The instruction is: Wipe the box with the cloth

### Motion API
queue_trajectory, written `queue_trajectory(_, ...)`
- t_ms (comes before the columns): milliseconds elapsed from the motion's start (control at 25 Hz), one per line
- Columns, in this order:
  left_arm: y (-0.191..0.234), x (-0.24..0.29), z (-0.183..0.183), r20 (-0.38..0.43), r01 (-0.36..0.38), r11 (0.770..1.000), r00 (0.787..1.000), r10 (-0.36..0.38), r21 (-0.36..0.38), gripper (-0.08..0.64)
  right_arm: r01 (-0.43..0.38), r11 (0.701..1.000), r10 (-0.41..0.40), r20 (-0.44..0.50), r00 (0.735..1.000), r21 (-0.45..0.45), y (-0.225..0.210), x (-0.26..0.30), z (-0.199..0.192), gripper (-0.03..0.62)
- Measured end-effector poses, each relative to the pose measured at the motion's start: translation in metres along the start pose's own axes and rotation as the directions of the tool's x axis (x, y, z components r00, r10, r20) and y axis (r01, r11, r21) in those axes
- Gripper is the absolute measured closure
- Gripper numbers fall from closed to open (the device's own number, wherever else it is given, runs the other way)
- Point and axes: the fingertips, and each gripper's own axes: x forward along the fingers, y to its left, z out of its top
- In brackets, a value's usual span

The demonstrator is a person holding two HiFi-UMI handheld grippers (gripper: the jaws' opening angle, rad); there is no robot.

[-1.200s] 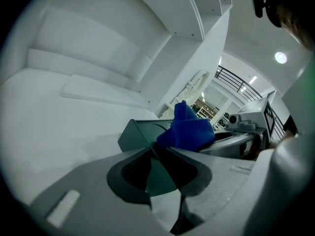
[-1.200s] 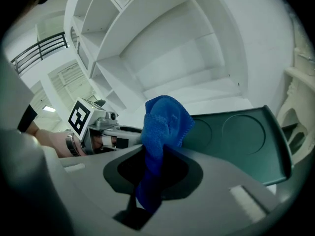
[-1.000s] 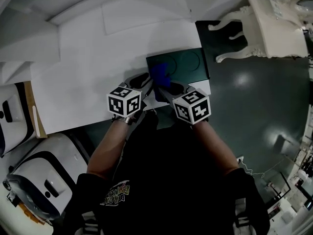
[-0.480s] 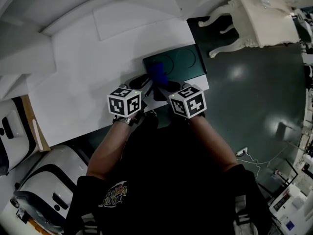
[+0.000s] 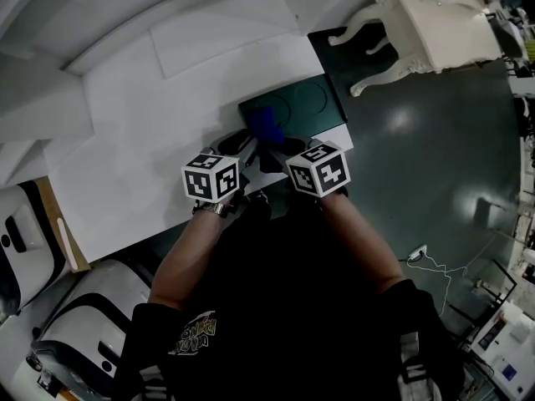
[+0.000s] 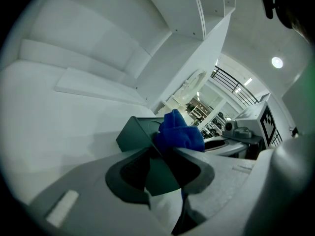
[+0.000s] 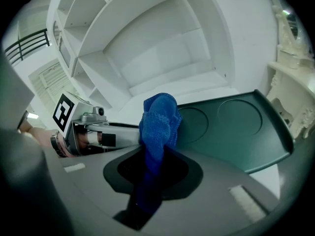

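The dark green box [image 5: 305,107] lies flat near the right end of the white table [image 5: 125,140], its lid bearing two embossed circles. My left gripper [image 5: 248,144] is shut on the box's near corner [image 6: 160,173], which shows between its jaws. My right gripper [image 5: 280,150] is shut on the blue cloth [image 5: 266,124], whose bunched end [image 7: 158,122] stands up from the jaws over the box's near left part [image 7: 231,127]. In the right gripper view the left gripper [image 7: 98,132] shows close beside the cloth. The cloth [image 6: 178,132] also rises just beyond the left jaws.
A flat white board [image 5: 221,27] lies at the table's back, under white shelving [image 7: 123,28]. An ornate white side table [image 5: 443,23] stands on the dark floor [image 5: 418,157] to the right. White machines [image 5: 25,241] sit at the lower left.
The head camera has swung, so the scene sits higher and further left. Both grippers keep their holds, and the right one has drawn slightly closer to the left.
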Motion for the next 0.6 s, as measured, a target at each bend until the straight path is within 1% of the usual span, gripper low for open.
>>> queue_trajectory(280,0.0,0.001,0.002,0.004,0.007,1.0,1.0,-0.007,0.001,0.441,0.024,0.998,-0.024,0.014,1.0,0.059,-0.02,-0.01,0.002,0.497)
queue_trajectory(600,0.0,0.0,0.002,-0.001,0.005,1.0,1.0,-0.005,0.004,0.44,0.089,0.985,-0.097,0.048,0.994,0.149,-0.065,-0.036,0.001,0.497)
